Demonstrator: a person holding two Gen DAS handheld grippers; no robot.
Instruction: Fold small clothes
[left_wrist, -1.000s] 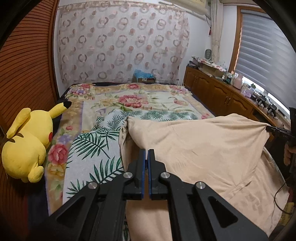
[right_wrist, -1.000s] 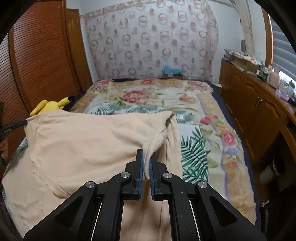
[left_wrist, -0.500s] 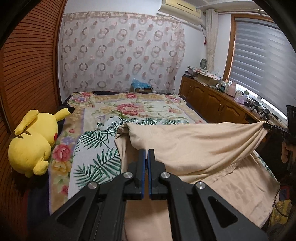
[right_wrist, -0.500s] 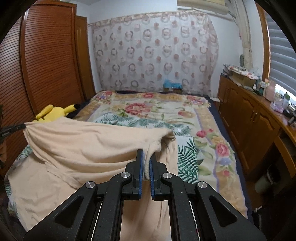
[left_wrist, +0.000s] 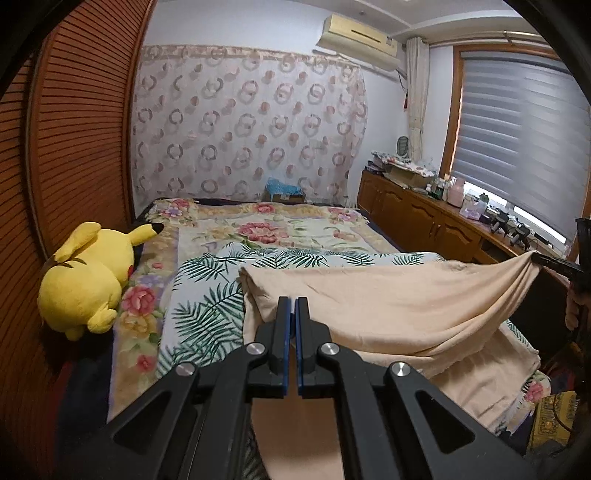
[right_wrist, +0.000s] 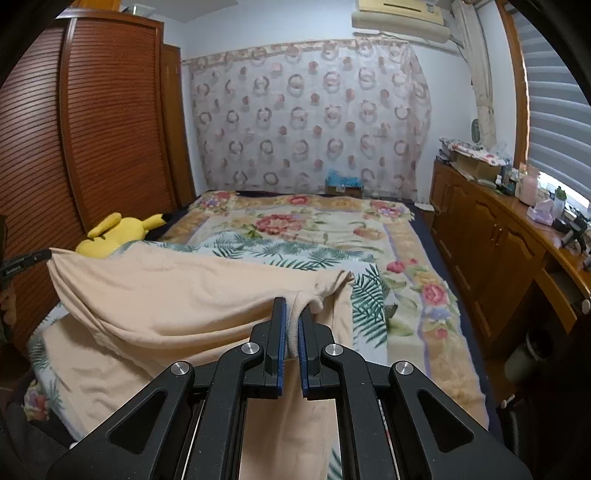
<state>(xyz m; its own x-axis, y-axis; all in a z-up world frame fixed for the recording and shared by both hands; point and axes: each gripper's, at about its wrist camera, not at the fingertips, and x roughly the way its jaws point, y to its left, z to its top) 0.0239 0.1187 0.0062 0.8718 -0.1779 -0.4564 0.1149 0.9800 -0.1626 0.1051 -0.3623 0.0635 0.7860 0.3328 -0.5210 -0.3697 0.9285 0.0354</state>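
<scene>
Above bed (left_wrist: 258, 236), garment (left_wrist: 388, 306) now higher, both hand-held grippers (left_wrist: 293, 306) (right_wrist: 291, 314) still clamped on it

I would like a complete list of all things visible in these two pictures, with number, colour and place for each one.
beige cotton garment: one, beige, held up over the near end of the bed between both grippers
floral bed cover: one, cream with pink flowers and green leaves, across the bed
yellow plush toy: one, yellow, on the bed's left edge by the wardrobe
brown louvred wardrobe: one, brown, left wall
ring-patterned curtain: one, white and pink, far wall
wooden cabinet row: one, brown, right wall, small items on top
air conditioner: one, cream, high on the far wall
window blind: one, grey, right
left gripper: one, black, shut on the garment
right gripper: one, black, shut on the garment
</scene>
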